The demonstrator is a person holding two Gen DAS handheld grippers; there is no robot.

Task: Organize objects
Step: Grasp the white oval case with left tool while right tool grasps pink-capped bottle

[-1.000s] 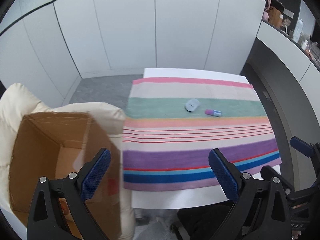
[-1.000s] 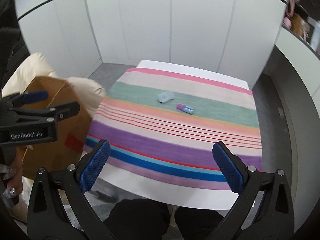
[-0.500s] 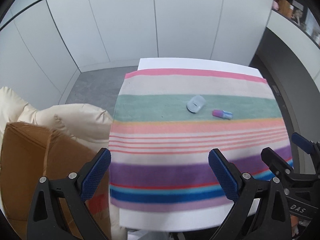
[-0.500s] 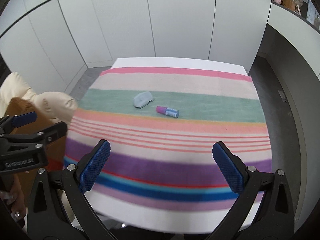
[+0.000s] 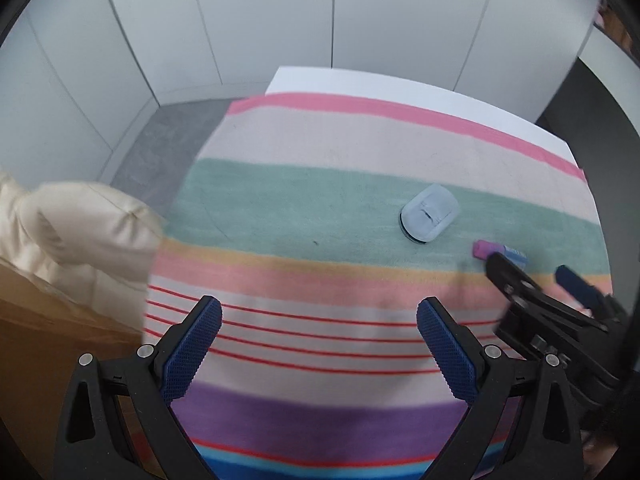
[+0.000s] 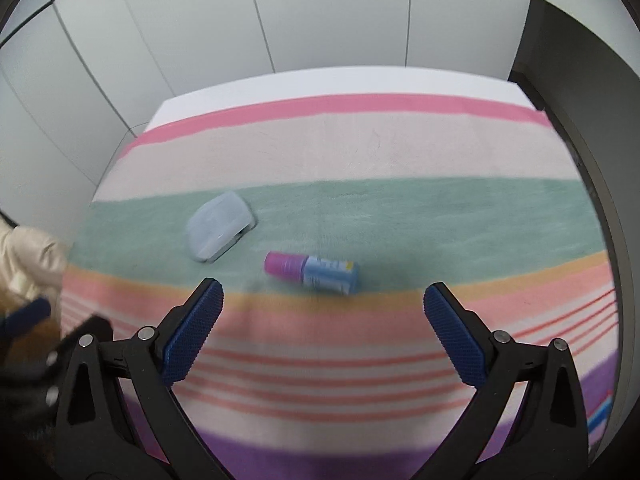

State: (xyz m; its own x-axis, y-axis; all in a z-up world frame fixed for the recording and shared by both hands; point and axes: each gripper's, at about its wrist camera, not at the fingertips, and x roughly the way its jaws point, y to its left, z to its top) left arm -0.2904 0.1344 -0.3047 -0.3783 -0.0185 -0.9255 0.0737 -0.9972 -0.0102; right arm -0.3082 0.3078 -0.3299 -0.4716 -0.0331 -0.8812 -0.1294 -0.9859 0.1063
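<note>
A pale blue oval case lies on the green stripe of a striped cloth; it also shows in the right wrist view. A small blue bottle with a pink cap lies on its side to the right of the case; in the left wrist view the small bottle is partly hidden behind my right gripper. My right gripper is open and empty, just short of the bottle. My left gripper is open and empty over the red-striped part.
A brown cardboard box stands off the table's left side, with a cream padded cushion behind it. The white table ends at white wall panels. A dark counter edge runs along the right.
Both grippers have moved forward over the cloth toward the case and bottle, which now look larger. The box has slid out to the left edge of view. Both stay open.
</note>
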